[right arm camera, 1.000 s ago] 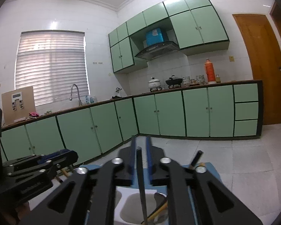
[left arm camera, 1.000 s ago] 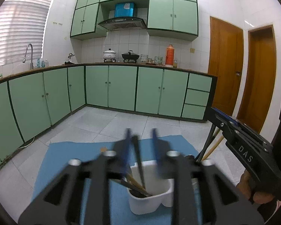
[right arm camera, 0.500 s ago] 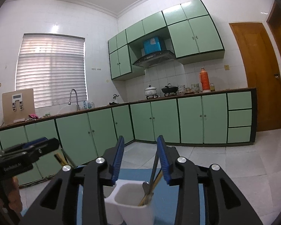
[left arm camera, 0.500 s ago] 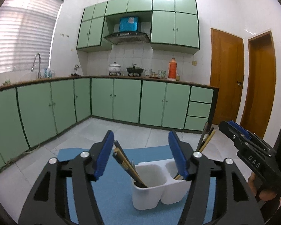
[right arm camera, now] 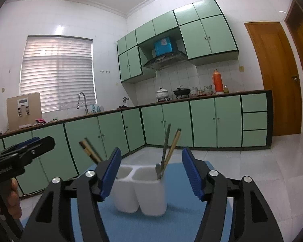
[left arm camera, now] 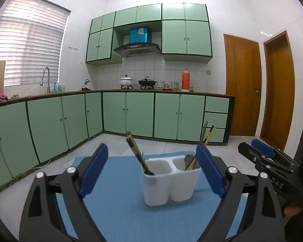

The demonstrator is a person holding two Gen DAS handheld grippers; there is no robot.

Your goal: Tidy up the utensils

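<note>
Left compartment of my white holder [left arm camera: 170, 178] has chopsticks [left arm camera: 135, 149]; right compartment has a spoon and chopsticks [right arm camera: 166, 151]. No loose utensils visible on the blue mat [left arm camera: 119, 207]; sorting looks finished. My left gripper [left arm camera: 151, 169] and right gripper [right arm camera: 151, 174] are opening, empty, touching nothing.

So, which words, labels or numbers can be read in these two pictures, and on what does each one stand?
"DAS": white letters on the black body of the right gripper, seen in the left wrist view.
Left gripper: white print on its body, too blurred to read.
Blue box above the hood: a white label, too small to read.
Board on the counter: a small display, not readable.
</note>
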